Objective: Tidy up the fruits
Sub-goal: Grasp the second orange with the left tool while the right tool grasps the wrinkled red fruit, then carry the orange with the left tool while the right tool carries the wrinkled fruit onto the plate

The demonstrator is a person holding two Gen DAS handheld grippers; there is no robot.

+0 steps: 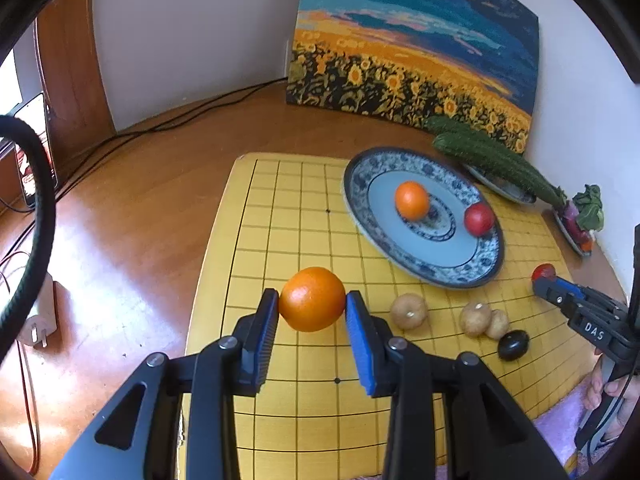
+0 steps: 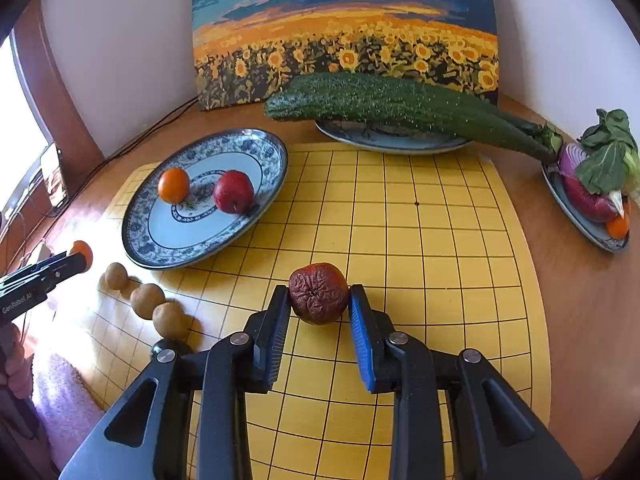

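My left gripper (image 1: 312, 304) is shut on an orange (image 1: 312, 298) and holds it above the yellow grid board (image 1: 280, 232). My right gripper (image 2: 319, 300) is shut on a wrinkled dark red fruit (image 2: 318, 298) above the board (image 2: 420, 264). A blue-and-white patterned plate (image 1: 472, 272) holds a small orange (image 1: 412, 200) and a red apple (image 1: 479, 218); the same plate (image 2: 160, 232), small orange (image 2: 173, 185) and apple (image 2: 233, 191) show in the right wrist view. The right gripper also shows in the left wrist view (image 1: 546, 278), the left one in the right wrist view (image 2: 78, 258).
Three brown round fruits (image 1: 409, 311) (image 1: 475, 318) (image 2: 147, 300) and a black one (image 1: 513, 345) lie on the board's near side. Cucumbers (image 2: 400, 106) rest on a back plate (image 2: 384, 142). A right plate (image 2: 580, 216) holds red onion and greens. A sunflower painting (image 2: 344, 32) leans on the wall.
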